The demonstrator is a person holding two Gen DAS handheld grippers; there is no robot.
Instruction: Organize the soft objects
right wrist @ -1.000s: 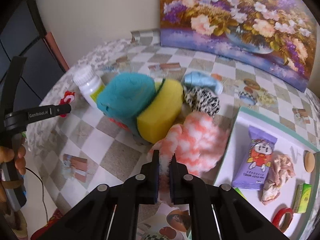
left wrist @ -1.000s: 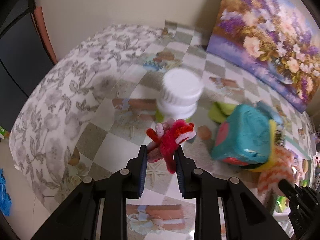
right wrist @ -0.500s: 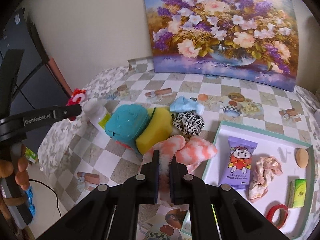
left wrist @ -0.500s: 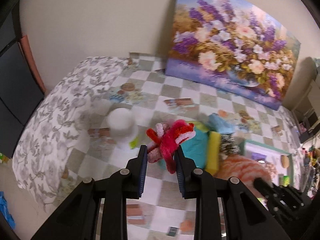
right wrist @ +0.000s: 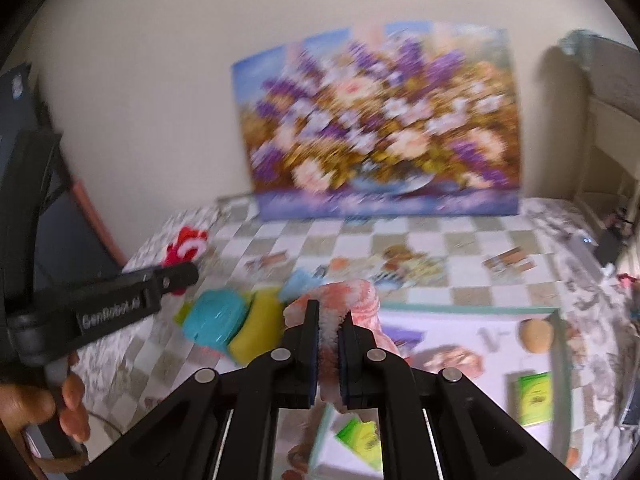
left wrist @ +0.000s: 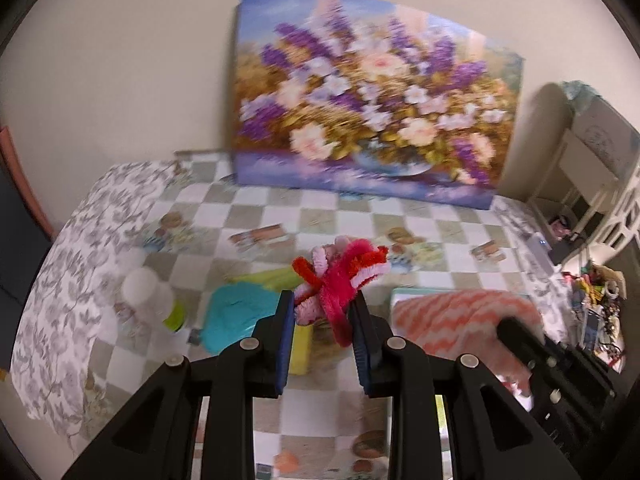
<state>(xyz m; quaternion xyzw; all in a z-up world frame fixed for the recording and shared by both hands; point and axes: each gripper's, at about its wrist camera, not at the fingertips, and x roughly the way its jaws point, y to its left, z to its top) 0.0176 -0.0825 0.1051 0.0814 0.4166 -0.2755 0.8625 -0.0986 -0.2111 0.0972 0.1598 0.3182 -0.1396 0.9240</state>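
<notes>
Through the left wrist camera we see our left gripper point(left wrist: 322, 312) clamped on a red and pink pipe-cleaner toy point(left wrist: 340, 276), held in the air above the checkered tablecloth point(left wrist: 280, 208) and the teal sponge point(left wrist: 236, 316). Through the right wrist camera, our right gripper point(right wrist: 329, 322) pinches the orange and white fluffy cloth point(right wrist: 356, 300), lifted near the left edge of the white tray point(right wrist: 460, 310).
</notes>
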